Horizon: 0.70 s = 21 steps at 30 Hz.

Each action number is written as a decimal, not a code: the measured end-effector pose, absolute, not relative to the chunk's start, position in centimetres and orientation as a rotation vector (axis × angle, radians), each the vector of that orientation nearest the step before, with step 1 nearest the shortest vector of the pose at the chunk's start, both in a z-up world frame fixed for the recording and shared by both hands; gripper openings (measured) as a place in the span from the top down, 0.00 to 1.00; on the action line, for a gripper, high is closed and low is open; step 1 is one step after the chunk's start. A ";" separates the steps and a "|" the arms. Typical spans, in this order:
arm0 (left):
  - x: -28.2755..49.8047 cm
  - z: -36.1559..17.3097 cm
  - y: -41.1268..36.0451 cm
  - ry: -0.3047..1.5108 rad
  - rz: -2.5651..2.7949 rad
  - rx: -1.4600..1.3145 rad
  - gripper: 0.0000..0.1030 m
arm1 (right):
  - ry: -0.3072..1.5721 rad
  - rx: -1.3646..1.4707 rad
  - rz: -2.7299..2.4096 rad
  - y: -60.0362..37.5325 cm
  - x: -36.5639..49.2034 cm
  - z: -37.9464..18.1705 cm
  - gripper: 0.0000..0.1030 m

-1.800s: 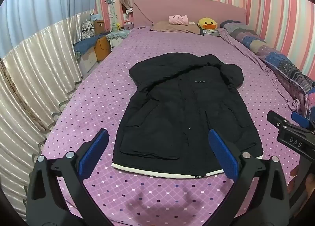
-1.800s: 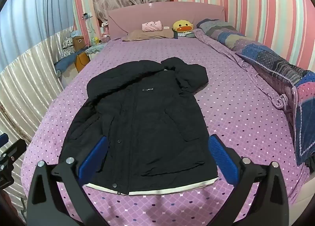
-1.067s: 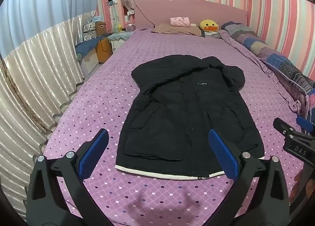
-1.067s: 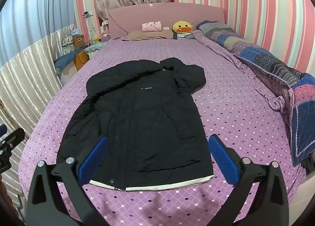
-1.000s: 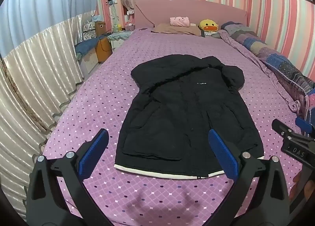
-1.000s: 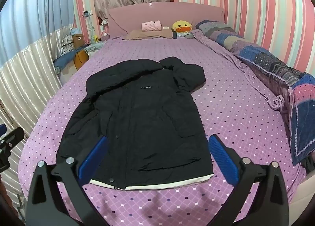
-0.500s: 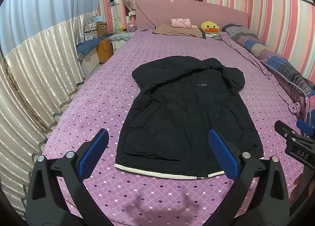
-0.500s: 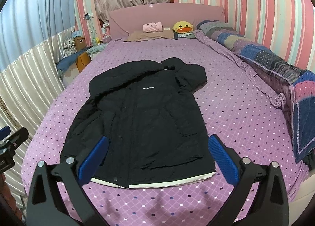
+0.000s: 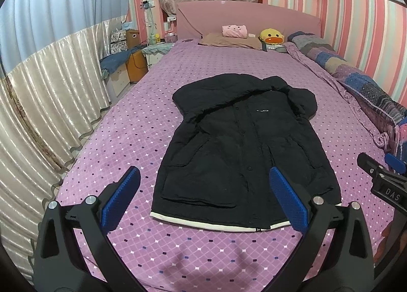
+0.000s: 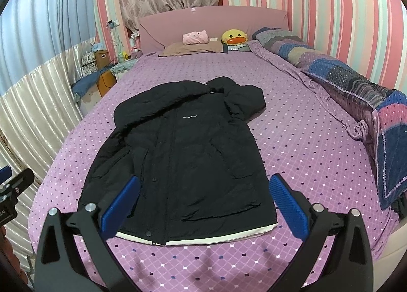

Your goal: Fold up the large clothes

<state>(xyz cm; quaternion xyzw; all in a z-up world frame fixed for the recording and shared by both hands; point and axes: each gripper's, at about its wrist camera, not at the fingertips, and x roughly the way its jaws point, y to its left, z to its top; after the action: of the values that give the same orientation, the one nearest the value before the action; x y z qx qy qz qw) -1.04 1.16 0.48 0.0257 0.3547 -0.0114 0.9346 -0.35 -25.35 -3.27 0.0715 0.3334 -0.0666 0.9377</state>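
Purple dotted bedspread [image 9: 142, 124] bearing a black coat [image 9: 241, 149] laid flat, buttoned, hem nearest. Left gripper [image 9: 203, 198] and right gripper [image 10: 203, 200], jaws spread wide and empty, hover above the hem.

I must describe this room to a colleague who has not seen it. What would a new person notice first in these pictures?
First, the large black coat lying flat, front up, in the middle of the purple dotted bed, its white hem nearest the cameras. Both open grippers, left gripper and right gripper, hover before the hem without touching it. Far behind, a yellow duck plush sits by the pink headboard.
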 end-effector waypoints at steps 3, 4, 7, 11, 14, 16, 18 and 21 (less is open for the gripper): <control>-1.0 0.6 1.2 0.727 -0.025 0.050 0.03 | 0.681 0.144 -0.136 -25.3 -0.3 -3.2 0.01; -1.1 0.6 1.3 0.727 -0.025 0.049 0.03 | 0.682 0.142 -0.137 -25.3 -0.3 -3.2 0.01; -1.0 0.7 1.4 0.725 -0.026 0.047 0.03 | 0.685 0.152 -0.132 -25.4 -0.2 -3.1 0.01; -1.0 0.8 1.5 0.726 -0.027 0.043 0.03 | 0.678 0.159 -0.134 -25.4 -0.1 -2.9 0.01; -1.0 0.9 1.6 0.722 -0.028 0.046 0.03 | 0.679 0.151 -0.137 -25.2 -0.1 -2.9 0.01; -1.0 0.9 1.7 0.721 -0.027 0.047 0.03 | 0.682 0.151 -0.137 -25.2 -0.1 -3.0 0.01; -1.1 1.0 1.2 0.722 -0.025 0.049 0.03 | 0.684 0.151 -0.139 -25.3 -0.1 -3.1 0.01; -1.0 1.1 1.2 0.722 -0.026 0.048 0.03 | 0.684 0.150 -0.144 -25.4 -0.2 -3.2 0.01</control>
<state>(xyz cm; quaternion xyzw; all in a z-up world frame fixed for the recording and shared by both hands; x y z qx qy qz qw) -1.04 1.16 1.09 0.0236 0.3530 -0.0125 0.9352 -0.16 -25.36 -3.17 0.0735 0.3350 -0.0704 0.9367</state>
